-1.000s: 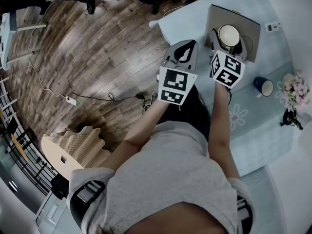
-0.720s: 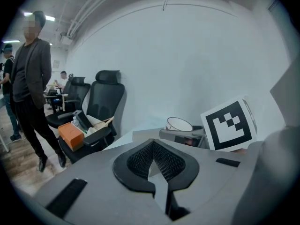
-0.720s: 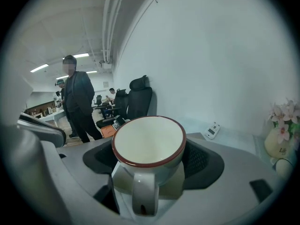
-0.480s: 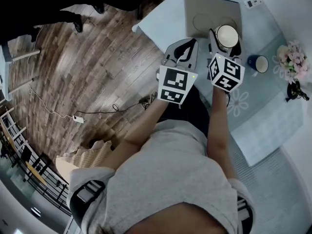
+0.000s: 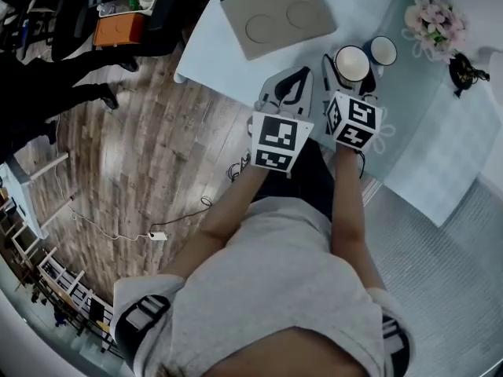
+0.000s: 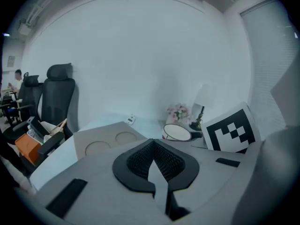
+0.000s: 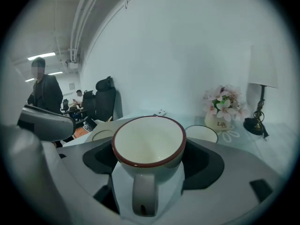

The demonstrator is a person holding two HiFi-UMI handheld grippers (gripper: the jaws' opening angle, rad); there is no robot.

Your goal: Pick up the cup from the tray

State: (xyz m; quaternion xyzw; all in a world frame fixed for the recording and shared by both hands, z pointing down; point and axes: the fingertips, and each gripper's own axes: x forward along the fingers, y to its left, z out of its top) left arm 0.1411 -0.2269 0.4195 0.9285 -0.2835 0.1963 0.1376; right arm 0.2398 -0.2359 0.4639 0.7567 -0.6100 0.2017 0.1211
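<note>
A white cup with a dark red rim (image 5: 351, 63) sits between the jaws of my right gripper (image 5: 350, 71), which is shut on it. The cup is off the tray, above the pale mat, upright, with its handle toward me (image 7: 147, 146). The grey tray (image 5: 279, 14) lies at the table's far left, and both of its round recesses are bare. My left gripper (image 5: 288, 83) hovers left of the cup near the table's edge. Its jaws are shut with nothing between them (image 6: 154, 168).
A blue cup with a white inside (image 5: 383, 51) stands just right of the held cup. Beyond it are a pot of pink flowers (image 5: 431, 18) and a black lamp base (image 5: 464, 69). Office chairs (image 5: 126, 14) and people stand on the wood floor to the left.
The right gripper has carried the cup off the tray and rightward, close to the blue cup. The tray now lies bare. The left gripper stayed shut alongside.
</note>
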